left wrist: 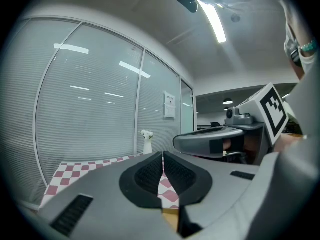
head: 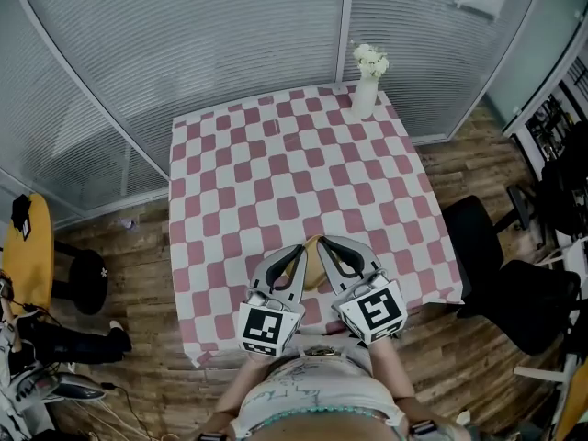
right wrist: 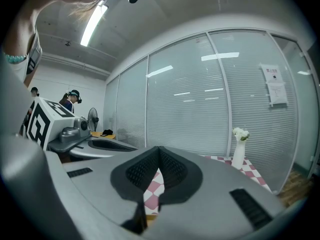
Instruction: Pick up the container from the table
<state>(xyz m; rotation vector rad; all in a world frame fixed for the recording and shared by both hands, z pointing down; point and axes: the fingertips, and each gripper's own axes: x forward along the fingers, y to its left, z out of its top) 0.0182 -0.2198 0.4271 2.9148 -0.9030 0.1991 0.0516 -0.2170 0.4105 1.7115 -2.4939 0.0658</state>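
Note:
A tan container (head: 313, 266) lies on the pink-and-white checked tablecloth (head: 294, 163) near the front edge; most of it is hidden between my two grippers. In the head view the left gripper (head: 300, 248) sits against its left side and the right gripper (head: 324, 241) against its right side. Both point away from me, and each has its jaws meeting at the tips with nothing between them. A tan sliver of the container (left wrist: 170, 219) shows under the left gripper (left wrist: 163, 157), and another sliver (right wrist: 151, 219) under the right gripper (right wrist: 159, 151).
A white vase of white flowers (head: 366, 85) stands at the table's far right corner. Glass walls with blinds close off the back. A black office chair (head: 496, 265) is to the right of the table, a yellow seat (head: 28, 246) to the left.

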